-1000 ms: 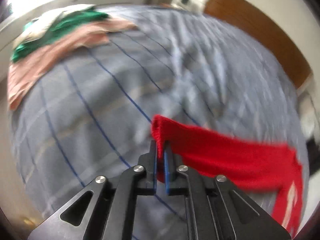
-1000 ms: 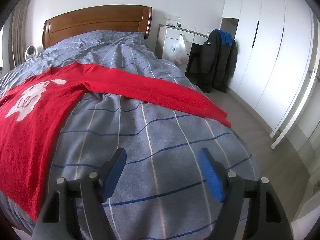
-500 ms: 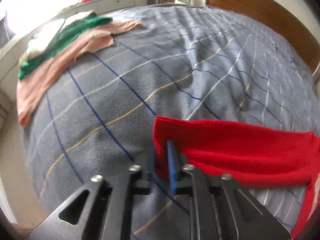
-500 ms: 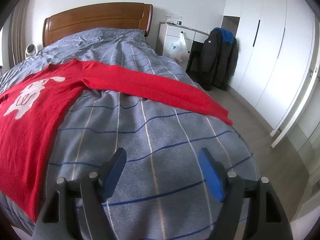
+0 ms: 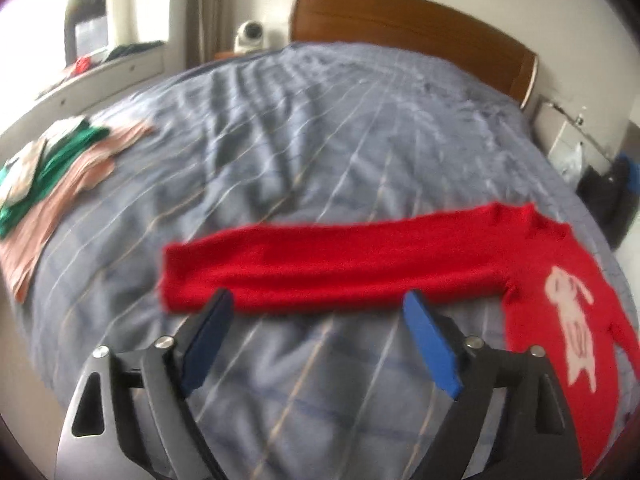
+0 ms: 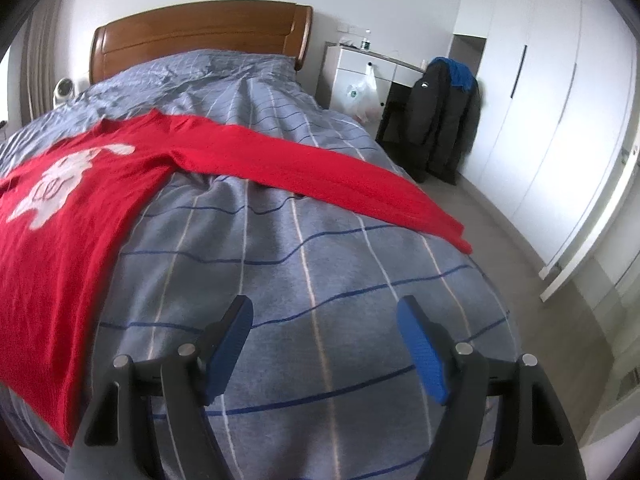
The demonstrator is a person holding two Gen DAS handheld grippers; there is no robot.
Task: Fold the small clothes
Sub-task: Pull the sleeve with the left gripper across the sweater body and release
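One red sweater (image 5: 552,292) lies spread flat on the bed, a white animal figure (image 6: 60,184) on its chest. From the left gripper (image 5: 318,316), one sleeve (image 5: 320,268) stretches straight across just beyond the fingertips, its cuff ahead of the left finger, and the body of the garment falls away to the right. That gripper stands wide apart and holds nothing, its blue pads (image 5: 430,340) above bare cover. From the right gripper (image 6: 324,324), the other sleeve (image 6: 340,176) runs across well ahead, from the shoulder at upper left down to a cuff at the right near the bed's edge; the sweater's body lies to the left. Its jaws too are spread wide and empty, over the grey-blue checked bedspread (image 6: 312,280).

Farther out from the left gripper, a pile of green and pink clothes (image 5: 52,172) sits far to the left on the bed. Beyond both grippers stands a wooden headboard (image 6: 196,44). To the right gripper's far right are a white desk (image 6: 360,68) with a plastic bag (image 6: 362,96), a dark jacket (image 6: 444,120) and white wardrobe doors (image 6: 540,100).
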